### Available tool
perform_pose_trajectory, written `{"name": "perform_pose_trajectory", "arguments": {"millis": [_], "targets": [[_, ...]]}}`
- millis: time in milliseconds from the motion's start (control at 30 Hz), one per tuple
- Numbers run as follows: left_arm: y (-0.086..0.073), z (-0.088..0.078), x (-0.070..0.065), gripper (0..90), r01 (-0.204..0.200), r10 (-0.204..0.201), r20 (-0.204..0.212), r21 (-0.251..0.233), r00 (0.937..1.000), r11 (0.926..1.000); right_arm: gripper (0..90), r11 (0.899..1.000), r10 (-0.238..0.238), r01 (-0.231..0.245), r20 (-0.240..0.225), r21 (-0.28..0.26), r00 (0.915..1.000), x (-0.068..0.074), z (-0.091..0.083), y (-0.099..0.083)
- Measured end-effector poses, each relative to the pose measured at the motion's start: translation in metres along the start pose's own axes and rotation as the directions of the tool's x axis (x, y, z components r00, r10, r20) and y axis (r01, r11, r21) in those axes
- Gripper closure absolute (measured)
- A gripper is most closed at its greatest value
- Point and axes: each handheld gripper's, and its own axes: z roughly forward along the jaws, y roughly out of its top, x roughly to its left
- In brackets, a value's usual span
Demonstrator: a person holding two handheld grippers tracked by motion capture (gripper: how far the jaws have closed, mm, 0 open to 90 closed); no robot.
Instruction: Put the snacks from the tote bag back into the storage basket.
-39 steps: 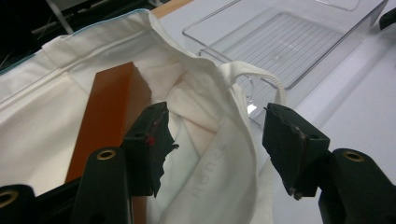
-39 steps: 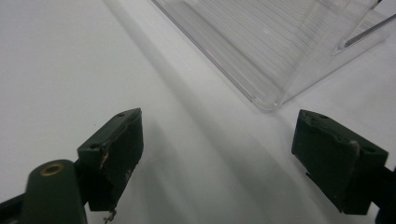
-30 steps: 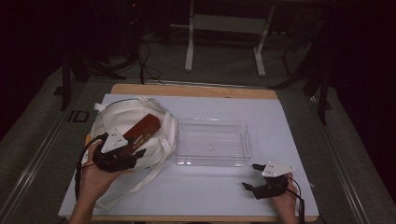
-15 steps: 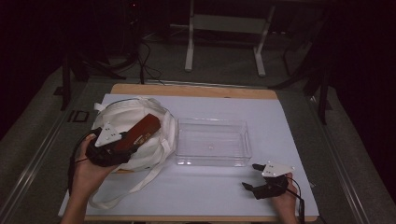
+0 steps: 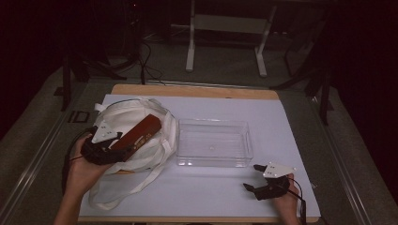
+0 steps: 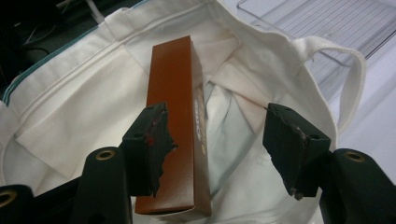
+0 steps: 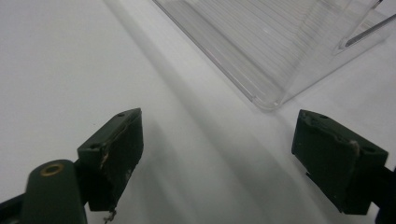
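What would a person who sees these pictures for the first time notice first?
The eye goes first to the reddish-brown box, which lies over the mouth of the white cloth bag at the left of the table, between the jaws of the left gripper. Next comes the clear plastic tray in the middle of the white sheet, and the right gripper, open, near the front right corner.
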Motion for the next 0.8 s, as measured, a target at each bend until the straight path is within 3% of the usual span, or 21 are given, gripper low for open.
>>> {"name": "perform_pose_trajectory", "arguments": {"millis": [800], "targets": [[-0.005,0.008,0.021,40.7,0.025,-0.027,0.02,0.089,0.9994,0.9957,16.7,1.0,-0.001,0.001,0.001,0.001,1.0,0.0,0.0,0.0]]}}
